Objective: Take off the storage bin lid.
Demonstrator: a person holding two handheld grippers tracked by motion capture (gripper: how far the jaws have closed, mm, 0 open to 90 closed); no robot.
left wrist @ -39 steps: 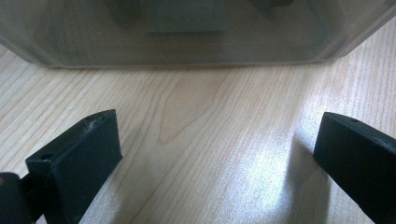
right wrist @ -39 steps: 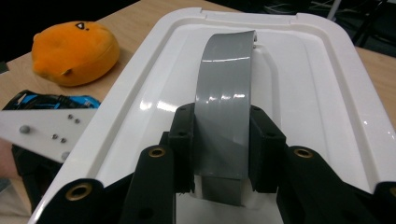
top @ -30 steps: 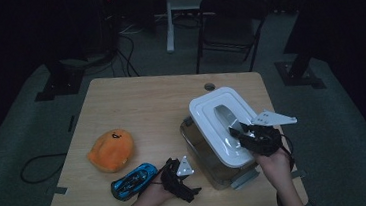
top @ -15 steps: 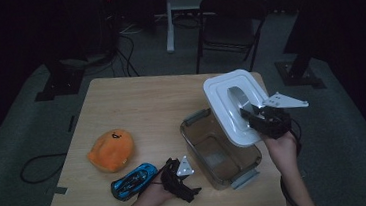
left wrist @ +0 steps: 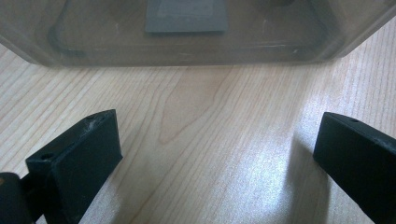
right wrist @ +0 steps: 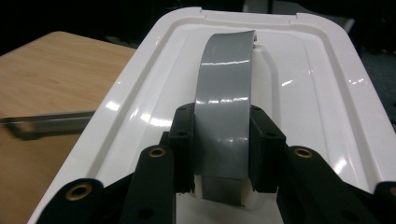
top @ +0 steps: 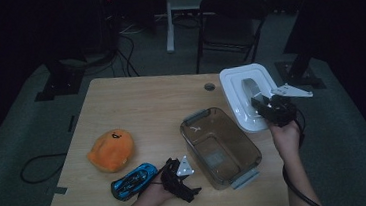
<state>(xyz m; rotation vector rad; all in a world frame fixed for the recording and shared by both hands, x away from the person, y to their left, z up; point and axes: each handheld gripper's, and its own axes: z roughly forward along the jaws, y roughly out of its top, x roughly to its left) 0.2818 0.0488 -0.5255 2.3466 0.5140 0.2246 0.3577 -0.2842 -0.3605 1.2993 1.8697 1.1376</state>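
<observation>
My right gripper is shut on the grey handle of a white box lid and holds the lid up at the table's right edge, clear of the box. In the right gripper view both black pads press the handle's sides, with the white lid spread behind them. The clear plastic box stands uncovered on the table. My left gripper rests low at the front edge, close to the box's near-left side. Its jaws stand wide apart with bare wood between them, and the clear box wall lies just ahead.
An orange plush toy and a blue toy car lie at the table's front left. The wooden table has a cable hole near its far edge. A folding chair stands behind it.
My right gripper has carried the white lid off the box, up and away to the right and farther back. The box now stands uncovered. The left gripper has stayed in place.
</observation>
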